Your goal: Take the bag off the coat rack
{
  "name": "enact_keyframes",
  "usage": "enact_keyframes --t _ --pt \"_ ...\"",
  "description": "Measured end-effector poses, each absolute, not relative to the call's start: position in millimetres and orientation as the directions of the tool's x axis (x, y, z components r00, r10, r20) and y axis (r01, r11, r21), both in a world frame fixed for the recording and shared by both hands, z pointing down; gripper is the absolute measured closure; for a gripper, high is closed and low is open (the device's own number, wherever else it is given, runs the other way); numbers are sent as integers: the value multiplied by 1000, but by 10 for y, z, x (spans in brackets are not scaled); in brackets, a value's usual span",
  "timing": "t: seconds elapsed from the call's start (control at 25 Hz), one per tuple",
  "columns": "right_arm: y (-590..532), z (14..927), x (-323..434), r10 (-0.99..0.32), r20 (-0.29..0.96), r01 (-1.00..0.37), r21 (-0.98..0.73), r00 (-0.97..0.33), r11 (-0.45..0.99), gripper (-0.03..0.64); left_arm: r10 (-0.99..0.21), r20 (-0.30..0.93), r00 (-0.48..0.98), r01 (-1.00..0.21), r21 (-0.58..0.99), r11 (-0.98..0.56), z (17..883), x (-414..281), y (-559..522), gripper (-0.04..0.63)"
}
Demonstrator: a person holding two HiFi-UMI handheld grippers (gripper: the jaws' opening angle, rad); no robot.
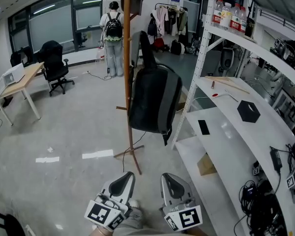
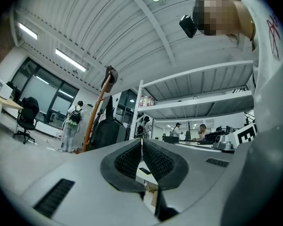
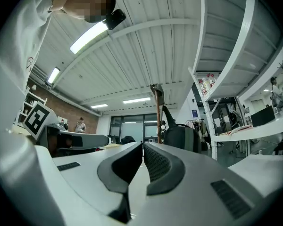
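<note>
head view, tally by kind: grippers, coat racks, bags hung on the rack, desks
grippers: 2 (left gripper, right gripper)
coat rack: 1
bag hung on it: 1
desk: 1
total: 5

Bright, even indoor light from ceiling tube lamps (image 3: 89,36). Shadows are soft. Pale bright patches lie on the glossy floor (image 1: 96,155). Strong fisheye bending at the edges. Both gripper views have black vignetted corners and a slightly soft foreground.
</note>
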State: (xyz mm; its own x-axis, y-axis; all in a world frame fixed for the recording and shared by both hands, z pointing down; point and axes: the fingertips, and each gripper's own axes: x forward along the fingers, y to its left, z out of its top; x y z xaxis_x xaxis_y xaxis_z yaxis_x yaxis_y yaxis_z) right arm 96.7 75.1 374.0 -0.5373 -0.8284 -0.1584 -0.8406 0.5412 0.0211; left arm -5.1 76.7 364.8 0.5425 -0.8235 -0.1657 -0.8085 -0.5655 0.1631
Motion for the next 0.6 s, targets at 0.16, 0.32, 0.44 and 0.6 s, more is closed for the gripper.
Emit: enact_keyframes --t 0.16,0.32,0.44,0.6 --pt "601 3762 956 -831 -159 -843 25 -534 537 592 -828 -172 533 -813 164 -558 3646 -82 623 569" --pt "337 3778 879 -833 -155 -845 37 -532 533 592 -820 -186 542 -808 154 -569 3630 -124 402 569" --pt "46 3809 815 -841 -150 -853 47 -520 520 592 -813 -182 552 -803 144 -578 3681 -194 124 569" --pt "-462 3848 693 -855 -133 -865 52 -501 499 592 -811 -185 555 -800 150 -581 3688 -357 -364 569"
